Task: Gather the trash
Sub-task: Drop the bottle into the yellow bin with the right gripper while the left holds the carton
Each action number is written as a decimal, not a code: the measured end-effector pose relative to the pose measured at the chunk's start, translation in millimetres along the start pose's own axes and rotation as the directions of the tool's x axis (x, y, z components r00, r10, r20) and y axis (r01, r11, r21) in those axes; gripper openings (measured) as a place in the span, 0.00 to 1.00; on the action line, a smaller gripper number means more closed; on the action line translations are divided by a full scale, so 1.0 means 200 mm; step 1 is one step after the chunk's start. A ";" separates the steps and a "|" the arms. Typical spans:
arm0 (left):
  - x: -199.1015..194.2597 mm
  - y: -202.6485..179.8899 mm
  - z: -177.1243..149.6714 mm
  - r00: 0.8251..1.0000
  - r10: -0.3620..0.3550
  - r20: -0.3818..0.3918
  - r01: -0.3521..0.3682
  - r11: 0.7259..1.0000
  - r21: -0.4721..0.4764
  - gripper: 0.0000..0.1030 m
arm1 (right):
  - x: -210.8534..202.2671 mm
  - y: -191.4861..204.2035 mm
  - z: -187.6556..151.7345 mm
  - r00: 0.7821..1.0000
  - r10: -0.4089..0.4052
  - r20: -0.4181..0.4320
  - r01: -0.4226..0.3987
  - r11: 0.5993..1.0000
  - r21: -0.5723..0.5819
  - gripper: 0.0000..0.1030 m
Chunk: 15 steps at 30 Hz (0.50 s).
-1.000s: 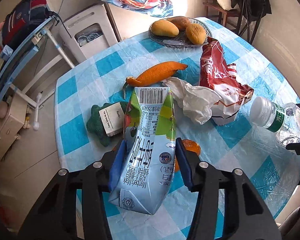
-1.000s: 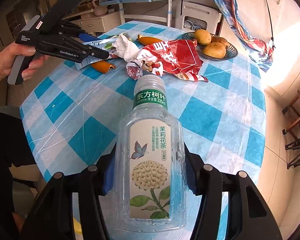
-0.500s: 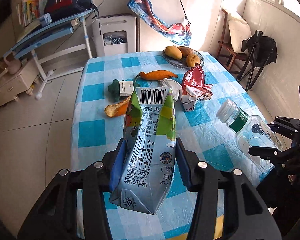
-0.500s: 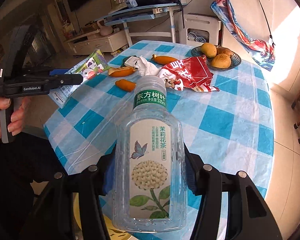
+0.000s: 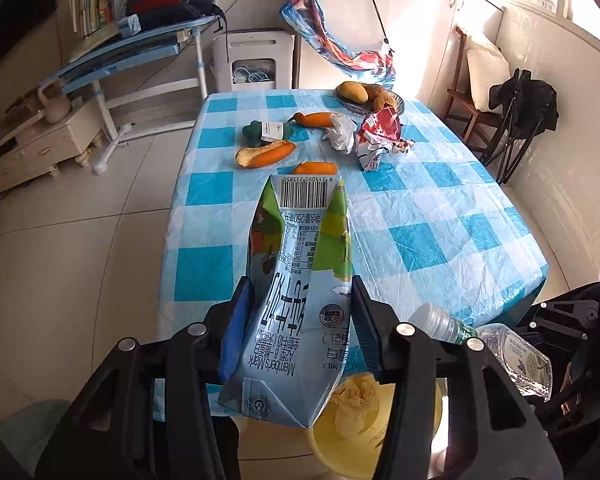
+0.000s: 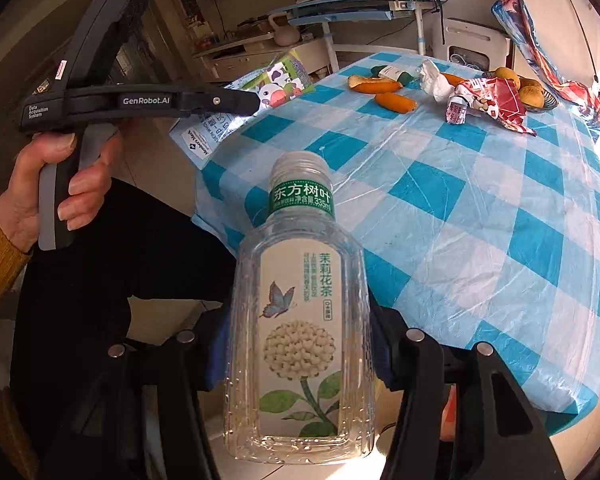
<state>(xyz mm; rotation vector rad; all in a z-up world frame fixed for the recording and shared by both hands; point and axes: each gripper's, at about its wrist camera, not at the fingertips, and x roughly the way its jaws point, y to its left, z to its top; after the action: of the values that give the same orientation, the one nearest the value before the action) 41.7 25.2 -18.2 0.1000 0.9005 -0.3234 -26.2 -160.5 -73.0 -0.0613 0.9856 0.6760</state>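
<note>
My left gripper (image 5: 300, 328) is shut on a flattened milk carton (image 5: 300, 280), held off the near edge of the table above a yellow bin (image 5: 356, 436). My right gripper (image 6: 300, 352) is shut on an empty clear tea bottle (image 6: 300, 320), also held off the table's near edge; the bottle shows in the left wrist view (image 5: 500, 352). On the blue checked table (image 5: 420, 216) lie orange peels (image 5: 266, 154), a crumpled tissue (image 5: 340, 134) and a red snack wrapper (image 5: 378, 136).
A plate of fruit (image 5: 366, 96) and a green toy with a label (image 5: 262, 131) sit at the table's far end. A chair with a dark bag (image 5: 520, 112) stands on the right. A desk (image 5: 140, 52) and a white appliance (image 5: 252, 60) stand behind.
Both grippers have pulled back from the table toward its near edge, carrying the carton and the bottle. The yellow bin has come into view below the left gripper.
</note>
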 end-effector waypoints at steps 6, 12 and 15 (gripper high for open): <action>-0.08 -0.03 -0.06 1.000 0.019 0.015 -0.019 1.000 0.004 0.45 | 0.11 0.16 -0.08 0.994 0.023 -0.103 -0.034 0.995 -0.098 0.54; -0.11 -0.07 -0.13 1.000 0.023 0.008 -0.023 1.000 0.004 0.45 | 0.20 0.17 -0.12 0.986 -0.030 -0.167 0.008 0.991 -0.133 0.55; -0.11 -0.09 -0.16 1.000 0.018 0.002 -0.018 1.000 0.003 0.45 | 0.14 0.10 -0.10 0.994 -0.021 -0.107 0.014 0.997 -0.072 0.58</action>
<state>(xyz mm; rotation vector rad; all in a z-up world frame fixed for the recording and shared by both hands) -0.1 21.1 -18.9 0.1105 0.8972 -0.3080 -43.0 -137.2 -101.0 -0.1705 1.0631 0.6976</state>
